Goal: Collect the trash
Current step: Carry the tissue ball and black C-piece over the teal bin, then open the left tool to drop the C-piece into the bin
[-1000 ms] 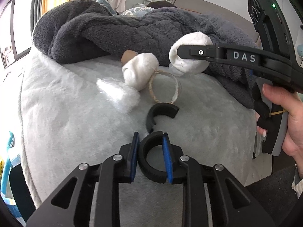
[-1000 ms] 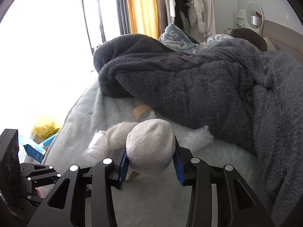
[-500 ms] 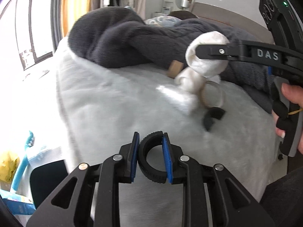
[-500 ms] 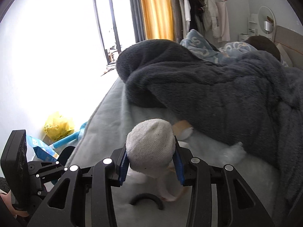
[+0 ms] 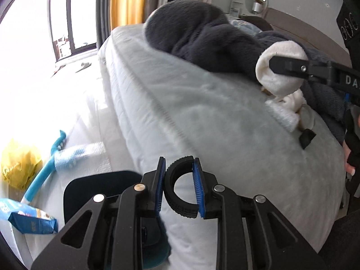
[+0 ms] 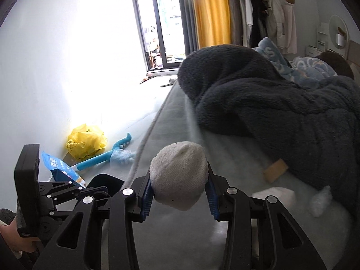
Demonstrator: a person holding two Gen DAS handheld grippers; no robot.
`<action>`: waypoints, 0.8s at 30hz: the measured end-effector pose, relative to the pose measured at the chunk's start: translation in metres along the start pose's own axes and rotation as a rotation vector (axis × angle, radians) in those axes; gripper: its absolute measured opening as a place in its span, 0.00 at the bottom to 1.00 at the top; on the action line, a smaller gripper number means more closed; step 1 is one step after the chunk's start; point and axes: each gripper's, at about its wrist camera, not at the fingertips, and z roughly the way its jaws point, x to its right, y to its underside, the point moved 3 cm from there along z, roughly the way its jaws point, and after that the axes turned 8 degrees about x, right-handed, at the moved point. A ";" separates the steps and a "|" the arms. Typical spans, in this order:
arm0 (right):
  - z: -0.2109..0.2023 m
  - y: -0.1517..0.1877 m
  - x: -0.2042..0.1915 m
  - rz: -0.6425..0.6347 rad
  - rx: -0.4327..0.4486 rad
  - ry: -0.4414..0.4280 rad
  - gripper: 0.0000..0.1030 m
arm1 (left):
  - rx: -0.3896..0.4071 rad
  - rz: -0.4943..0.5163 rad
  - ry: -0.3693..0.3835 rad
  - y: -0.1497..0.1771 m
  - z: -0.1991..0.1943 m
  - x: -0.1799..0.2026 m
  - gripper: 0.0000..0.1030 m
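Trash-wise, we've got a black ring piece (image 5: 180,189) pinched in the left hand-held gripper (image 5: 178,190) over the bed (image 5: 202,117) edge, and a balled white sock (image 6: 178,175) squeezed in the right hand-held gripper (image 6: 178,196). More scraps (image 5: 290,110) sit on the bed beside the dark blanket (image 6: 270,103); a black bin (image 5: 96,193) sits below.

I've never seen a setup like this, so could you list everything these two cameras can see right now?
Black ring piece: one, black, between the left gripper's fingers.
Sock ball: one, white, between the right gripper's fingers.
Black curved piece: one, on the bed.
Cardboard tube: one, tan, beside the blanket.
Blanket: one, dark grey, heaped on the bed.
Bed: one, pale grey.
Yellow bag: one, on the floor.
Bin: one, dark, beside the bed.
Left gripper: black, shut.
Right gripper: black, shut.
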 end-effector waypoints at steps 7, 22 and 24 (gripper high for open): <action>0.022 -0.002 -0.040 -0.015 -0.022 -0.067 0.40 | -0.035 -0.024 -0.036 0.016 -0.004 -0.037 0.25; 0.067 0.009 -0.127 -0.063 -0.112 -0.209 0.40 | -0.196 -0.117 -0.107 0.060 0.001 -0.104 0.25; 0.072 0.012 -0.135 -0.073 -0.130 -0.220 0.40 | -0.224 -0.130 -0.112 0.068 0.003 -0.112 0.25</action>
